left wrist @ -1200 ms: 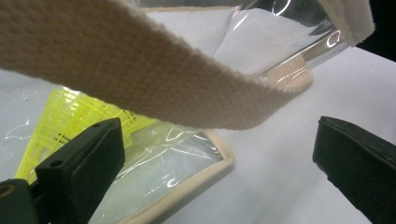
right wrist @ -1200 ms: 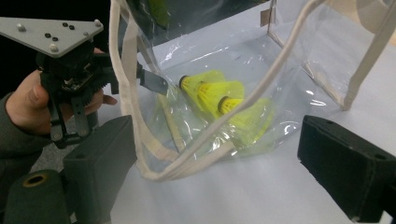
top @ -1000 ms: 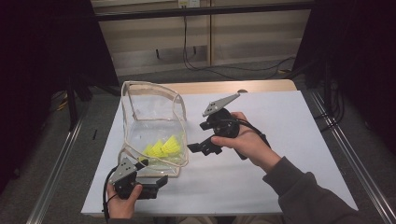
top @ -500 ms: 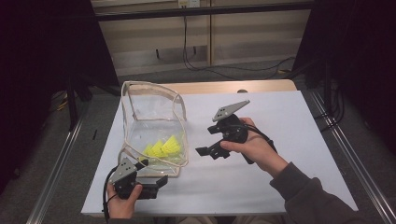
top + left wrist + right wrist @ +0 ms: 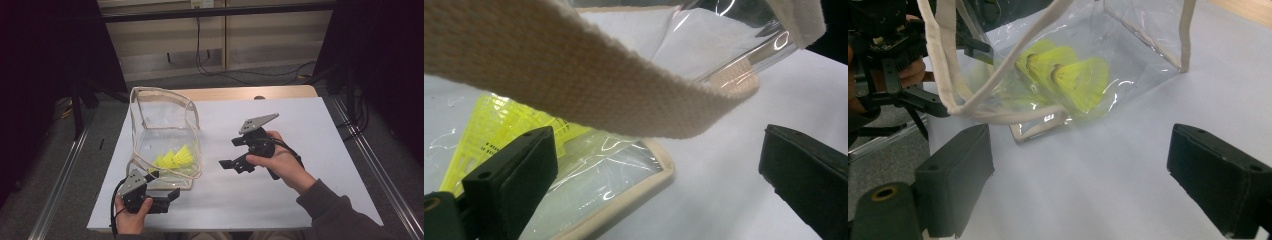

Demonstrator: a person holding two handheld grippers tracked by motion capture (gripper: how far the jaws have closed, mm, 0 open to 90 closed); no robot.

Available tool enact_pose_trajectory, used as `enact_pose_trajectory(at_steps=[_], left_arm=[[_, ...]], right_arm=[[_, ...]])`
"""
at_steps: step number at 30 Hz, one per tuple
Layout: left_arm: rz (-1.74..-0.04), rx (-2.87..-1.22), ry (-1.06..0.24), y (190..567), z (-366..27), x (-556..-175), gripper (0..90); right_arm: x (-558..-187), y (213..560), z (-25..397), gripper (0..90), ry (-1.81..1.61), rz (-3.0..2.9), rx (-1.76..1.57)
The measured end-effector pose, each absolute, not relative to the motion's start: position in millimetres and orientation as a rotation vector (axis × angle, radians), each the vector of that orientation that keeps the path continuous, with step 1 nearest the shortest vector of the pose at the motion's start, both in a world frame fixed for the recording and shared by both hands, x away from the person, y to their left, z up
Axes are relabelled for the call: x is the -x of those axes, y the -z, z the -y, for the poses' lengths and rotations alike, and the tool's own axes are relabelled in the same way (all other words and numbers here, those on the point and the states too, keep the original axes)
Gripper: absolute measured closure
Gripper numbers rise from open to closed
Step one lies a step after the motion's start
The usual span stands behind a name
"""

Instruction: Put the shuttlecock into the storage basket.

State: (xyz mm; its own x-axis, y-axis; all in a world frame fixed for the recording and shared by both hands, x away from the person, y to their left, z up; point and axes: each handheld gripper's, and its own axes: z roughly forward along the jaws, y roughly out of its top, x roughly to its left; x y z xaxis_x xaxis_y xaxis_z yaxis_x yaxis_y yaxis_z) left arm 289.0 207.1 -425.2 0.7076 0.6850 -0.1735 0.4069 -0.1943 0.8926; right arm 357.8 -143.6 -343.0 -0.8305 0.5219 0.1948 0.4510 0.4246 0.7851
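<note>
A clear plastic bag (image 5: 165, 125) with cream webbing trim stands on the white table (image 5: 300, 130), left of centre. Several yellow shuttlecocks (image 5: 175, 159) lie in its bottom and show through the wall (image 5: 1068, 75). My left gripper (image 5: 164, 184) sits at the bag's near corner, open. In its own view (image 5: 654, 165) the cream strap (image 5: 574, 75) crosses above the jaws, the bag's bottom edge (image 5: 659, 175) lies between them, and a shuttlecock (image 5: 499, 130) shows behind the left jaw. My right gripper (image 5: 229, 153) is open, a little right of the bag, nothing between its jaws (image 5: 1083, 185).
The wooden tabletop edge (image 5: 250, 92) shows behind the white sheet. Metal rails (image 5: 370, 165) run along both sides of the table. Cables (image 5: 240, 75) lie on the floor at the back. In the right gripper view the other hand and its gripper (image 5: 893, 65) sit at upper left.
My right gripper has drawn back from the bag's side, to the right and a little nearer the person. The left gripper and the bag have stayed put.
</note>
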Motion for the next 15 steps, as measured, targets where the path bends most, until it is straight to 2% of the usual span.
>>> enact_pose_trajectory(at_steps=[15], left_arm=[[-0.855,-1.824,-0.318,425,-207,-289,2.3]], right_arm=[[-353,357,169,10.7,-1.388,-2.553,-0.937]])
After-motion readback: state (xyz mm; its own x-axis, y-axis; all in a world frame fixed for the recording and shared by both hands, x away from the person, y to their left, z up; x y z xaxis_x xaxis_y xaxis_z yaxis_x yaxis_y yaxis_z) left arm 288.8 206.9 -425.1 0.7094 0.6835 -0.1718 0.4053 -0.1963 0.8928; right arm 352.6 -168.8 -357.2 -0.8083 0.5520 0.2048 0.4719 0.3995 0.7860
